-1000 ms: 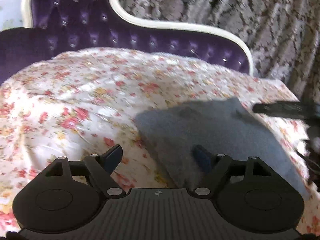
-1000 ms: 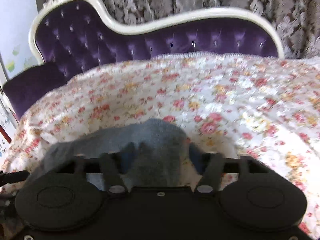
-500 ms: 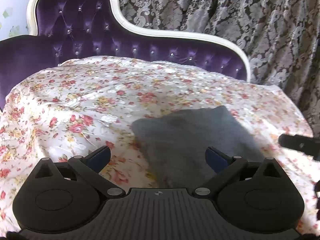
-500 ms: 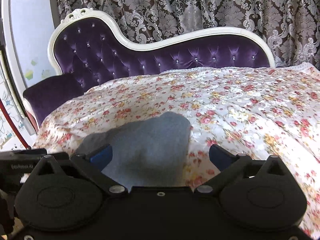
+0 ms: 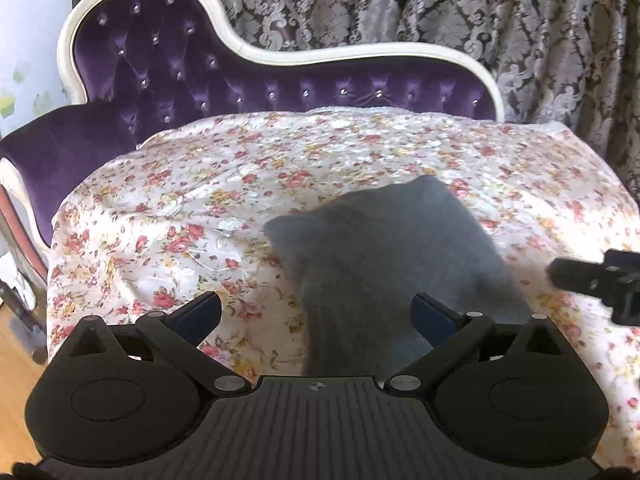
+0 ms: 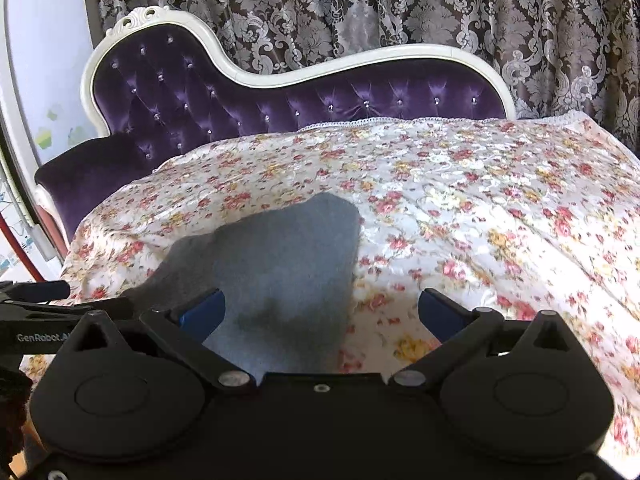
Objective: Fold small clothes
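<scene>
Since a second ago both claws have let go of the grey garment and pulled back and up from it, so more of the room shows behind. The left claw (image 5: 318,312) hangs with its blue pads spread wide, gripping nothing; the near end of the grey garment (image 5: 384,256) lies below the gap, toward the right pad. The right claw (image 6: 322,310) is likewise spread wide and empty, with the garment (image 6: 280,256) under its left pad and bare floral sheet (image 6: 480,216) under its right. Each claw also shows at the edge of the other's view, so the two stand on either side of the cloth.

The garment rests flat on the sheet as a compact, roughly four-sided shape with smooth edges, which suggests a fold has just been laid down and the claws drawn off so as not to drag it. Whether another fold is due cannot be told from here.

Its far corner and both side edges lie free, with open sheet all round for a low approach. Beyond, the sheet runs to the purple tufted backrest (image 6: 320,100) with its white frame, well apart from the cloth; patterned curtains (image 6: 400,8) hang behind. At the left, the sheet drops off toward wooden floor (image 5: 20,360).
</scene>
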Demonstrator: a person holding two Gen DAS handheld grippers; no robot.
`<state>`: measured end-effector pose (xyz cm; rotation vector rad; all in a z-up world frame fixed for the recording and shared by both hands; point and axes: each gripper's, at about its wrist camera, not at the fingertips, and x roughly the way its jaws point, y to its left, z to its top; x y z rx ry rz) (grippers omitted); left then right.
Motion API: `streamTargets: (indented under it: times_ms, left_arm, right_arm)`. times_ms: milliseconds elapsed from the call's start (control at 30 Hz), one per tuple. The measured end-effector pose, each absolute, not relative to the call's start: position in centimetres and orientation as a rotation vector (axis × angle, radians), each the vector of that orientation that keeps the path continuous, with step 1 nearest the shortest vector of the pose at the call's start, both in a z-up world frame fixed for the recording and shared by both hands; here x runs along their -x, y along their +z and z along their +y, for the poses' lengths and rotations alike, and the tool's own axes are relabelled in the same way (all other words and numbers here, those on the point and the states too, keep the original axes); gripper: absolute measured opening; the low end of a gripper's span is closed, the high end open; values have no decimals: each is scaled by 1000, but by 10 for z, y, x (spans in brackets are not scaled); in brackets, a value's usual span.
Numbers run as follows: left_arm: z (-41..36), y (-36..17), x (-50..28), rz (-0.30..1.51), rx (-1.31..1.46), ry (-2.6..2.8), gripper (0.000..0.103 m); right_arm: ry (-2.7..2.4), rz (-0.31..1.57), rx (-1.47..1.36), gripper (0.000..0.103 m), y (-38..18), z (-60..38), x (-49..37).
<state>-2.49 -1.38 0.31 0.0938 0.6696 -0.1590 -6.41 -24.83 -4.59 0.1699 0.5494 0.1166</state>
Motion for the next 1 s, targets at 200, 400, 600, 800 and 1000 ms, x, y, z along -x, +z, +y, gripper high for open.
streamTargets:
  times_ms: [200,400,600,800,1000]
  left_arm:
    - [-16,7,40,709,-68,-180,103]
    - [-18,4,52,725,-102,-167,102]
    - [-17,2,60,747,-84,-157,102]
    - [-16,-1,62,766,-71,-144,102]
    - [-15,-3,63,774,-65,-131,102]
  right_arm:
    - [104,557,-172,102,-44,-240,86]
    - [46,546,-130,102,-38,-230,102]
    - [76,551,-151,102,-39,-230,108]
    - [79,584,-155,102,-45,-225,109]
    - [86,605,-153,102,-49,-223,111]
